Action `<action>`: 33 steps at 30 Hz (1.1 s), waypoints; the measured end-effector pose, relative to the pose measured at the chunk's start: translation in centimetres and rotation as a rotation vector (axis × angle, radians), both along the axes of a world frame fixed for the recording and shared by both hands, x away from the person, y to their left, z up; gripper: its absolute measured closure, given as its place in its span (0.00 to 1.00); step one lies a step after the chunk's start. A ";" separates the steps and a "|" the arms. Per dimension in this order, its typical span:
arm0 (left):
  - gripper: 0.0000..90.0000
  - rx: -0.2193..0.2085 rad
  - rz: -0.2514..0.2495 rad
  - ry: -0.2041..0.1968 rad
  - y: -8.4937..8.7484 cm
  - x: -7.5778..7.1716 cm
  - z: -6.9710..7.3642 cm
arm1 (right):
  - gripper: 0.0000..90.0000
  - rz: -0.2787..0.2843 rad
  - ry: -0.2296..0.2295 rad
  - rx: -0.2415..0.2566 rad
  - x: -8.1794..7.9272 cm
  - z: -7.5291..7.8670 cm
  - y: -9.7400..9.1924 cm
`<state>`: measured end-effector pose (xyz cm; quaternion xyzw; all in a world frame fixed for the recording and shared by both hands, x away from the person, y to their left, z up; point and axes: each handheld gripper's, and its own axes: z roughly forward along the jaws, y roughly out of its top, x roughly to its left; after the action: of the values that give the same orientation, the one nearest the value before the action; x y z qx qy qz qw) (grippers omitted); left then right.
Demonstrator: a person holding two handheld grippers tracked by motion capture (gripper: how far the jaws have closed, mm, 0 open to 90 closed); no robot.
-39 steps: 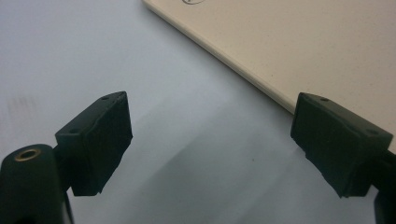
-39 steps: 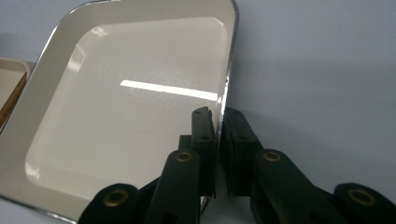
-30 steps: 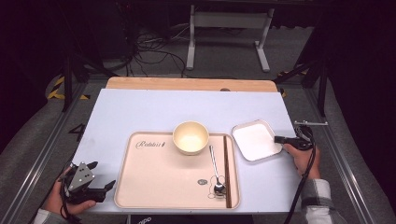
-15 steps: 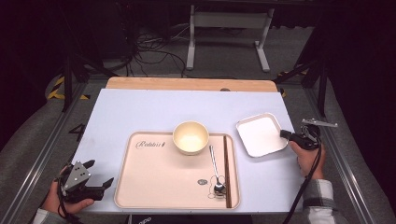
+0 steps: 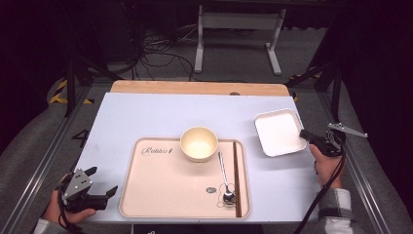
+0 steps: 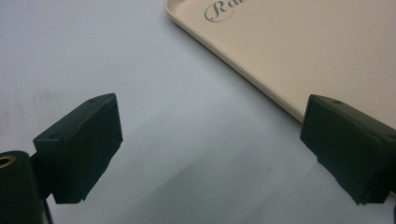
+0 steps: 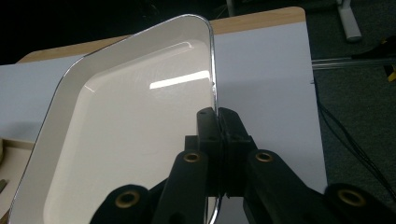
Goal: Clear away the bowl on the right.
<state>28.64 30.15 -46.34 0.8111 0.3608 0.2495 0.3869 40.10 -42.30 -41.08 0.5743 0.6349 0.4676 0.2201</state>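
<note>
A white square dish (image 5: 278, 131) hangs tilted over the right part of the white table, lifted off it. My right gripper (image 5: 308, 135) is shut on the dish's right rim; in the right gripper view the two black jaws pinch the thin edge of the dish (image 7: 116, 140) at the right gripper's (image 7: 217, 122) tips. My left gripper (image 5: 100, 183) rests at the table's near left corner, beside the beige tray (image 5: 160, 195). Its jaws stand wide open with nothing between the left gripper's (image 6: 210, 144) pads, over bare table by the tray (image 6: 299, 51) edge.
On the tray sit a cream bowl (image 5: 198, 143), a metal spoon (image 5: 225, 180) and a pair of dark chopsticks (image 5: 236, 178). A wooden board (image 5: 199, 87) borders the table's far edge. Metal rails run along both table sides.
The right gripper has lifted the dish and carried it up and away to the right, tilting it. The left gripper has stayed put.
</note>
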 end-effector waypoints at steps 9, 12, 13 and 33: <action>0.07 -0.013 0.011 0.004 0.2 0.0 0.0 | 1.00 -0.024 -0.041 0.045 -0.5 0.7 -0.7; 0.07 -0.004 0.007 0.004 0.1 0.0 0.0 | 1.00 -0.028 -0.054 0.050 -0.6 0.9 -0.8; 0.07 -0.007 0.008 0.003 0.1 0.0 0.0 | 1.00 -0.027 -0.058 0.055 -0.6 0.9 -0.8; 0.08 0.002 -0.001 0.006 -0.1 0.2 0.1 | 1.00 -0.070 -0.127 0.075 -1.2 1.5 -1.1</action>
<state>28.84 30.02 -46.22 0.8124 0.3615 0.2471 0.3851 38.88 -43.39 -39.60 0.5731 0.5815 0.5184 0.2544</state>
